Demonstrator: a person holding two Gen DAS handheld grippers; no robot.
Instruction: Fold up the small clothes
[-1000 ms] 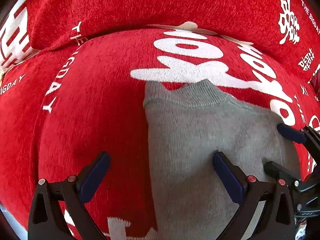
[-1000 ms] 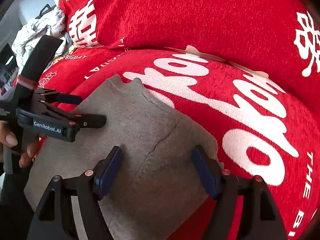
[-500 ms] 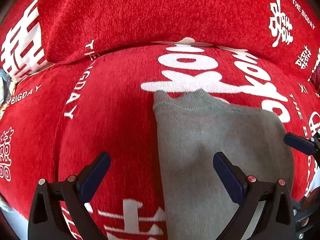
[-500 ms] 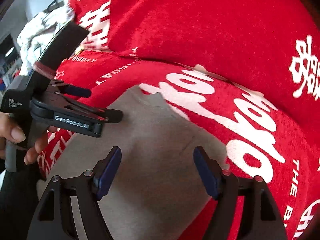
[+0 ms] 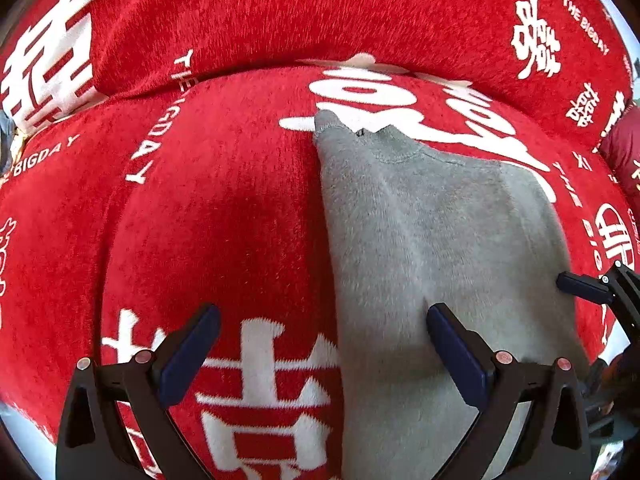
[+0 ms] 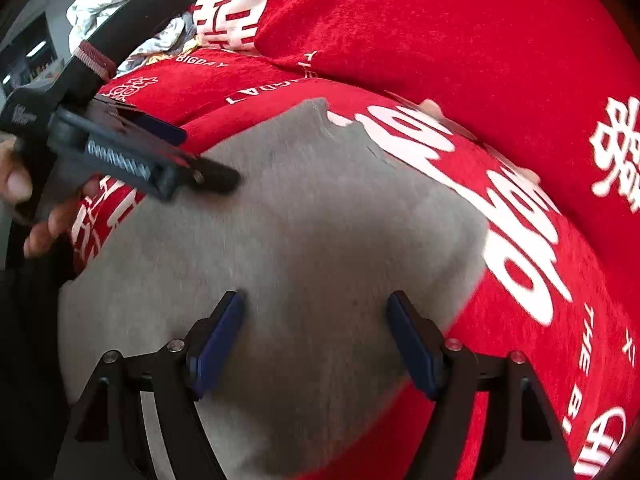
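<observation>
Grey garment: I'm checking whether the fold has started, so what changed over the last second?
Both grippers, left and right, drew back from the grey garment, whose collar now sits farther away. Nothing was grasped or released. Jaws stay open; the garment stays flat on the red blanket.

Left of the grey garment (image 5: 432, 264) you have bare red cover (image 5: 224, 220); beyond it, the red backrest cushion (image 5: 320, 8) blocks you.

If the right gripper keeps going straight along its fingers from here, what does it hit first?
Most likely the grey garment. The right gripper points steeply down with its jaws open over the cloth, and nothing shows between them and it. The red cover lies beneath and beyond. How far off the cloth is remains unclear.
</observation>
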